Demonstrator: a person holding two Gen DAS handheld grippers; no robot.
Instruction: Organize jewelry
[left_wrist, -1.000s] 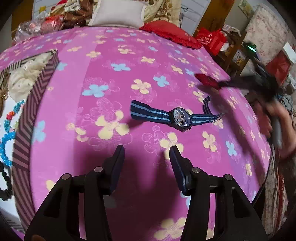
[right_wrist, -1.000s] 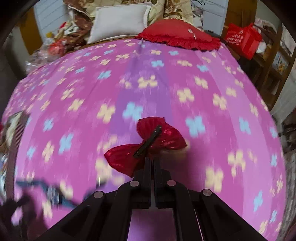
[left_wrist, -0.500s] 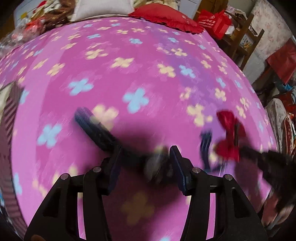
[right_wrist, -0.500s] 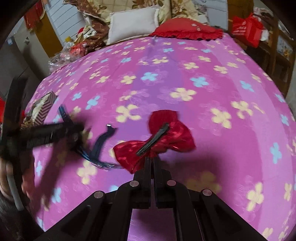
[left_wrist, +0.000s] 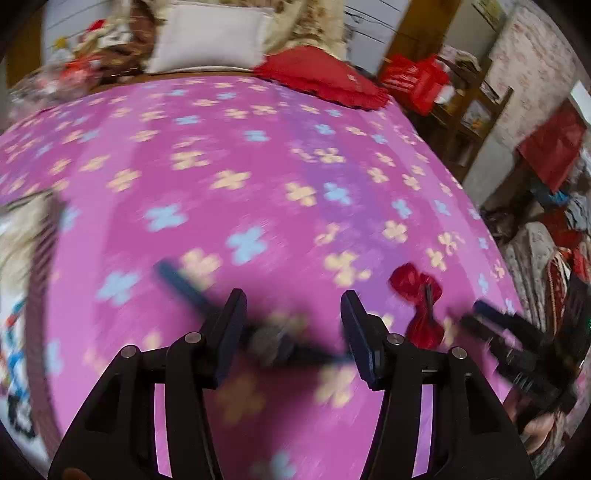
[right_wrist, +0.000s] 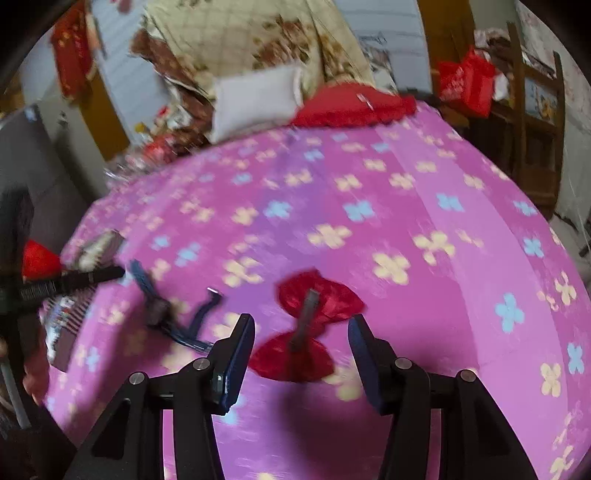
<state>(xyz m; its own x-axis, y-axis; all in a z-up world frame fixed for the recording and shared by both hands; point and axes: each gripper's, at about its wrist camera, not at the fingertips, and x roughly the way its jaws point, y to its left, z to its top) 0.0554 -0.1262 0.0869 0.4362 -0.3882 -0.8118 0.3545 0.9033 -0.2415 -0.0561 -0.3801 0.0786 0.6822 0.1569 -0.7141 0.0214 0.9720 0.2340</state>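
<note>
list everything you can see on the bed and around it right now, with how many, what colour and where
Hair bow: one, red, on bedspread between the open right fingers.
Watch: one, blue striped strap, left of the bow; blurred.
Jewelry box: one, striped, bed's left edge.
Bedspread: one, pink with flowers.
Pillows: white, red, at the head.
Red bag: one, right of bed.
Left gripper: black, open over the watch.
Right gripper: black, open.

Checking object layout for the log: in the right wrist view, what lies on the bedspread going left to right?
Striped box at the left edge → watch with its blue strap → red bow hair clip, lying between the open fingers of the right gripper → bare floral bedspread out to the right edge.
</note>
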